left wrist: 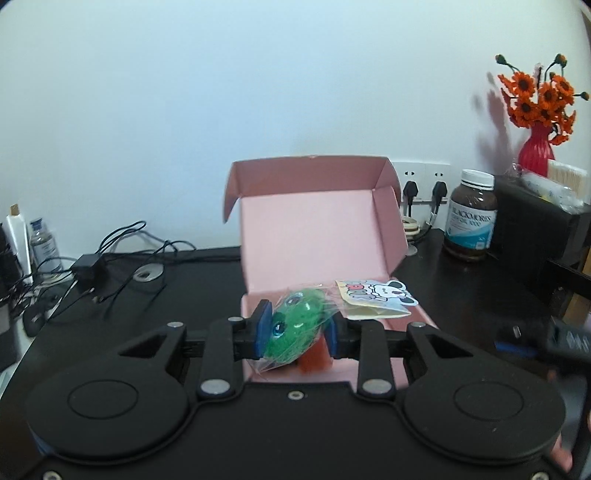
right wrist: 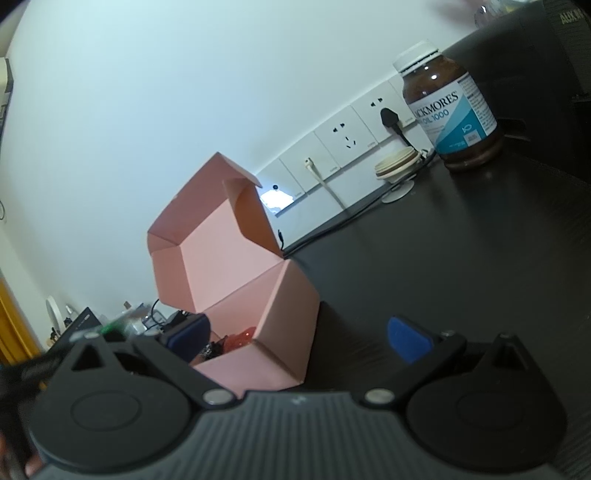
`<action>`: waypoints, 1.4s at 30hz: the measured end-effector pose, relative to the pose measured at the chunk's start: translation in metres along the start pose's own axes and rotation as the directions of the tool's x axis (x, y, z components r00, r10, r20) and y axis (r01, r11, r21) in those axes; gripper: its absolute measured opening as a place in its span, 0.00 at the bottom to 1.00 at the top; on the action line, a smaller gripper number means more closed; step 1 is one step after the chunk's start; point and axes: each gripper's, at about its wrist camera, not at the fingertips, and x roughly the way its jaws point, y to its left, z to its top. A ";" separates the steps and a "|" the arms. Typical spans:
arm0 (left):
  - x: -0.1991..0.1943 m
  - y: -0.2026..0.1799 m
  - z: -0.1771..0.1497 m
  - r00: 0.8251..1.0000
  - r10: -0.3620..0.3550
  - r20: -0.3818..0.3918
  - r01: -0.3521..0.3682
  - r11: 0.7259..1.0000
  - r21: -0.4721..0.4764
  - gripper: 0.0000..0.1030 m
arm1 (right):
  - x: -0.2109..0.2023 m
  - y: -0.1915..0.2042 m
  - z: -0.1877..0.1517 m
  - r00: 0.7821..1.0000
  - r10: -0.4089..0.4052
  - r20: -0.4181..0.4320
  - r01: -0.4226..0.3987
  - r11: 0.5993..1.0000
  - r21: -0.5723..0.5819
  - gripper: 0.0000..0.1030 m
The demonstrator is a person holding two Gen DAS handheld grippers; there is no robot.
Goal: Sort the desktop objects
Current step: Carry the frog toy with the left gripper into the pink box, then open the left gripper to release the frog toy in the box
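Squarely between the closed pads of the left hand-held gripper [left wrist: 295,328], a bagged green plush toy [left wrist: 295,325], above the pink box [left wrist: 317,236].

Ahead and to the right of my gripper, the brown supplement bottle [right wrist: 450,107] on the surface carries a white and blue label reading "BLACKMORES", partly cut off, with "OIL 1000" beneath. Farther right, the black box [right wrist: 565,22] shows "AUX". Smaller print is unreadable.
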 end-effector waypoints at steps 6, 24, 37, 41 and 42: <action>0.055 -0.023 0.011 0.998 -0.001 -0.061 0.000 1.000 -0.018 0.29 | 0.001 0.000 0.000 1.000 0.014 -0.008 -0.014 1.000 0.003 0.99; 0.110 -0.047 -0.008 0.984 0.014 -0.179 -0.024 0.999 -0.049 0.29 | 0.005 -0.002 0.001 0.998 0.044 -0.040 -0.044 0.999 0.013 0.99; 0.118 -0.058 -0.012 0.965 0.004 -0.262 -0.006 1.000 -0.007 0.29 | 0.006 -0.004 0.001 0.998 0.040 -0.043 -0.039 0.999 0.034 0.99; 0.116 -0.059 -0.012 0.959 0.002 -0.284 -0.002 1.000 0.002 0.29 | 0.007 -0.006 0.001 0.998 0.045 -0.046 -0.043 0.998 0.042 0.99; 0.115 -0.059 -0.012 0.956 0.000 -0.292 0.001 1.000 0.004 0.29 | 0.006 -0.006 0.001 0.998 0.045 -0.046 -0.043 0.998 0.042 0.99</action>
